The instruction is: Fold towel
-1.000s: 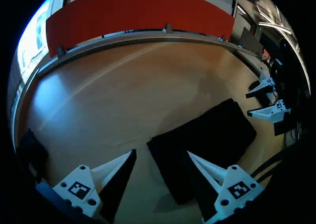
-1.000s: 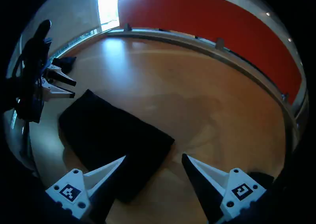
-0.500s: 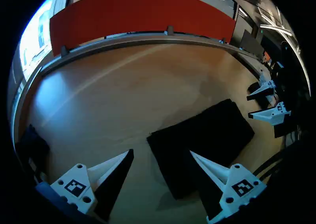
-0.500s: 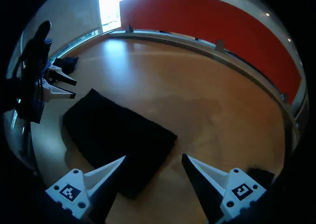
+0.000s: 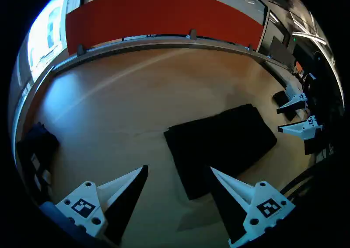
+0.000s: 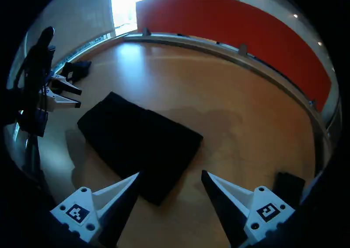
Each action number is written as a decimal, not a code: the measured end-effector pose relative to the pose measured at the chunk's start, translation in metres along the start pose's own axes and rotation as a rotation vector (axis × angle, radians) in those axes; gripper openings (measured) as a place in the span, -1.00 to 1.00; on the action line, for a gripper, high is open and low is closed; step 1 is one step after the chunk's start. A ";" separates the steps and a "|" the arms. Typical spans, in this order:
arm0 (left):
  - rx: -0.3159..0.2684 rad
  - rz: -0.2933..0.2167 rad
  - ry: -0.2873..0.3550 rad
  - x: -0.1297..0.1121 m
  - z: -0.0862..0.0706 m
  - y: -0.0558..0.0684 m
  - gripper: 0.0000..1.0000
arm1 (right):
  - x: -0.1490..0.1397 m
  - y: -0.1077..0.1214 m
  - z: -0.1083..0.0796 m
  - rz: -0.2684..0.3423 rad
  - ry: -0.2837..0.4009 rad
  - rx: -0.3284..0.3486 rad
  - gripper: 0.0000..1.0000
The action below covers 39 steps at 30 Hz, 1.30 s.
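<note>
In the left gripper view, a dark boxy object (image 5: 36,149) sat at the far left edge of the wooden table (image 5: 113,99). Next came the left gripper (image 5: 178,168), its two white fingers spread wide with nothing between them. Its left finger stood over bare wood and its right finger crossed the near corner of the towel (image 5: 221,138); whether it touched the cloth could not be told. The towel, black and folded into a flat rectangle, lay on the table right of centre, slanting up toward the right. Just past its far end, at the right edge, the right gripper (image 5: 278,120) pointed in toward the towel, jaws parted and clear of the cloth. A small dark item (image 5: 282,98) lay just behind its upper finger. A red panel (image 5: 162,16) ran along the table's far rim.

In the right gripper view, the left gripper (image 6: 81,99) showed at the far left, fingers apart and empty, near the towel's far corner but not touching it. A dark object (image 6: 78,69) lay just beyond it. The towel (image 6: 140,138) lay flat, left of centre, on the table (image 6: 245,117). The right gripper (image 6: 170,172) was released and empty, its left finger crossing the towel's near edge and its right finger over bare wood. A small dark block (image 6: 288,184) sat at the lower right, and the red panel (image 6: 245,33) curved across the upper right
</note>
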<state>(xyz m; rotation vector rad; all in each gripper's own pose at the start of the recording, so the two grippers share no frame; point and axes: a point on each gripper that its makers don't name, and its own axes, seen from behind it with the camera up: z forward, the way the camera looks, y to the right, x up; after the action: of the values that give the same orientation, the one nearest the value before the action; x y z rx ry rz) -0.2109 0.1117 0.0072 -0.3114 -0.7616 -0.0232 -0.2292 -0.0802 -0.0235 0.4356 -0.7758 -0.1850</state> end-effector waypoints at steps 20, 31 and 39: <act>0.047 -0.054 0.015 -0.029 -0.033 -0.003 0.88 | -0.021 -0.019 -0.011 -0.055 -0.018 0.034 1.00; 0.089 -0.103 0.010 -0.055 -0.051 -0.011 0.88 | -0.032 -0.025 -0.007 -0.133 -0.058 0.083 1.00; 0.113 -0.139 0.009 -0.066 -0.066 -0.019 0.88 | -0.039 -0.023 -0.005 -0.169 -0.090 0.107 0.89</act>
<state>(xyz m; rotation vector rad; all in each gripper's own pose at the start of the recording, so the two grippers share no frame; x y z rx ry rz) -0.2172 0.0685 -0.0778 -0.1503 -0.7710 -0.1117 -0.2532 -0.0870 -0.0622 0.5985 -0.8400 -0.3240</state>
